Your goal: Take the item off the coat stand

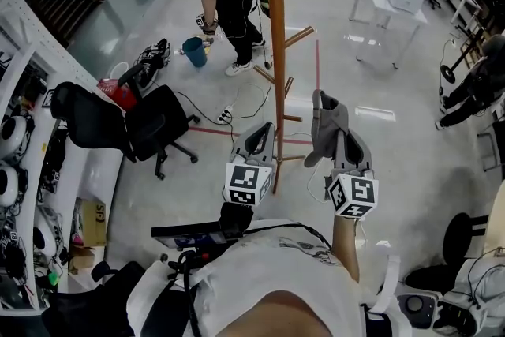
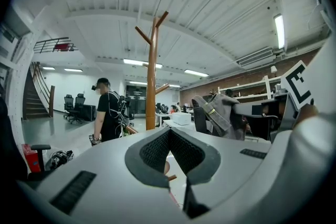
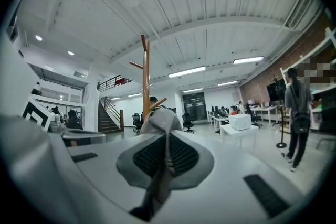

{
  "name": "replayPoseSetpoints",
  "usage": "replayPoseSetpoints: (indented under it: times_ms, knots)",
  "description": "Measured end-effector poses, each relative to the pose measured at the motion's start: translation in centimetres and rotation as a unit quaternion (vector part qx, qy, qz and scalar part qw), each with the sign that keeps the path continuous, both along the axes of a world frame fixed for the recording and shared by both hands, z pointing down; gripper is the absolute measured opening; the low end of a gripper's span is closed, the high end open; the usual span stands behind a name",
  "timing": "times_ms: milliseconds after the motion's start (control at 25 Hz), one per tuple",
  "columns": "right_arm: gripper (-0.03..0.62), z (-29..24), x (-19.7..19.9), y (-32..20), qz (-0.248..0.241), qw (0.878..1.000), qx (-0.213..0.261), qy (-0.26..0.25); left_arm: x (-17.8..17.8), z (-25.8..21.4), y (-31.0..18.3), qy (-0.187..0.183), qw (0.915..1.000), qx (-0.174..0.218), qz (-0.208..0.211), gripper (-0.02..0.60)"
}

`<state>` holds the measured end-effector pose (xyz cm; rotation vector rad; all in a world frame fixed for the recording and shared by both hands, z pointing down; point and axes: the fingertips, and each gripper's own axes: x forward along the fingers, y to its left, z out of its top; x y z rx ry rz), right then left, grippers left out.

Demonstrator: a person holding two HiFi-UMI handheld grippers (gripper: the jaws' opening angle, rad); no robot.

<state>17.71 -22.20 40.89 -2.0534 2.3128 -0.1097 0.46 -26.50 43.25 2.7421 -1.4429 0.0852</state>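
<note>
Wooden coat stand point(image 1: 276, 51), upper centre of the head view. Grey cap point(image 1: 326, 125), right of centre, clear of the stand, its fabric pinched in the closed right tool point(image 1: 341, 147). Left tool point(image 1: 258, 142), centre, beside the pole: jaws apparently slightly parted, empty.

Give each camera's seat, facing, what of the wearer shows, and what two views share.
Head view: on the head, looking steeply down at the floor; shows torso, left gripper, right gripper holding grey cap.
Left gripper view: on left gripper, looking level past its open fingers at coat stand.
Right gripper view: on right gripper, level; fingers shut on grey cap.
Shared: both gripper views see the coat stand.
</note>
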Motion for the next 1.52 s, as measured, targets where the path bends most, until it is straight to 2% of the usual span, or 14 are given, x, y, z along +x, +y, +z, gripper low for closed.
replayPoseSetpoints:
  times_ms: [360,1520]
  knots:
    - [0.015,0.0,-1.7,0.2,-0.020,1.000,0.002,0.007,-0.4,-0.1,0.4,0.008,0.9999,0.005,-0.004,0.002]
    - [0.015,0.3,-2.3,0.4,-0.029,0.999,-0.009,0.013,-0.3,0.0,0.7,0.006,1.0000,-0.001,-0.001,0.002]
